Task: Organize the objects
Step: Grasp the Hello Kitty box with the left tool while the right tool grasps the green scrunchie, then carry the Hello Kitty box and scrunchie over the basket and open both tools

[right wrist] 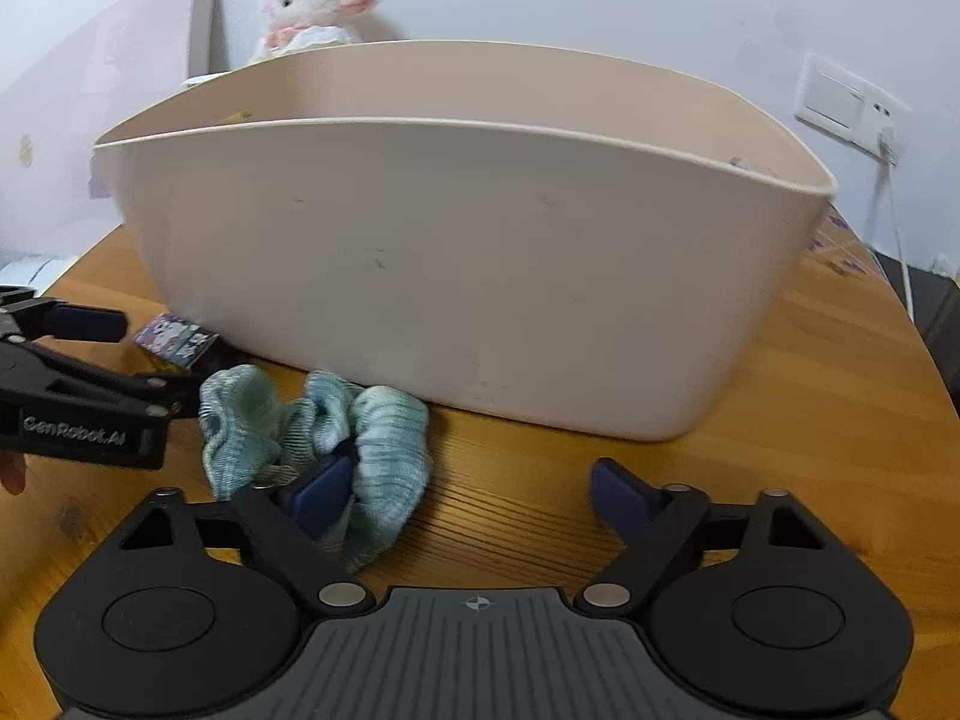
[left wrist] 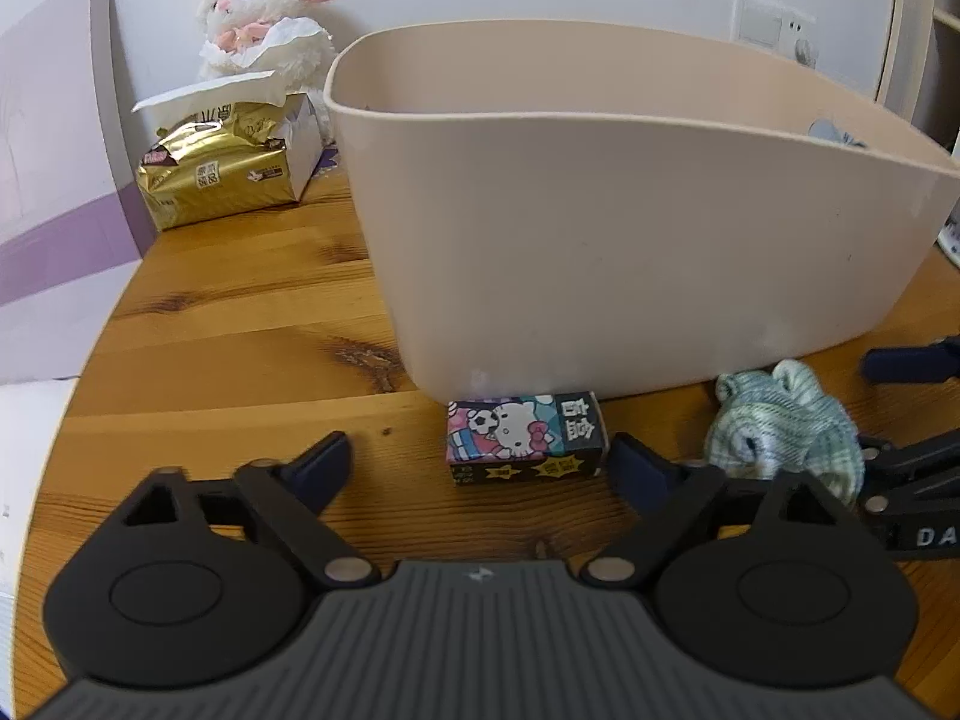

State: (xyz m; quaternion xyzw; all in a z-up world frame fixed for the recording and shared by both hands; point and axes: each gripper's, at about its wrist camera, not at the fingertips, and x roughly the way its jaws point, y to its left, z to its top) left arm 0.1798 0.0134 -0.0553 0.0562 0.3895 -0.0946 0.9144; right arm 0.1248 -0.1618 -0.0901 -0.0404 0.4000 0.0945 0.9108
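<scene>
A small Hello Kitty box (left wrist: 525,437) lies on the wooden table against the front of a big beige bin (left wrist: 630,228). My left gripper (left wrist: 480,468) is open, its fingers either side of the box, the right finger close to the box's end. A crumpled green cloth (left wrist: 786,420) lies right of the box. In the right wrist view the cloth (right wrist: 384,438) lies over my right gripper's left finger (right wrist: 321,489); the right gripper (right wrist: 474,495) is open in front of the bin (right wrist: 450,276). The box (right wrist: 174,339) and left gripper (right wrist: 84,396) show at left.
A gold tissue pack (left wrist: 219,174) and a white plush lamb (left wrist: 270,18) stand at the table's back left, by a purple panel (left wrist: 54,180). A wall socket (right wrist: 846,102) with a cable is at the right. Something bluish lies inside the bin (left wrist: 831,132).
</scene>
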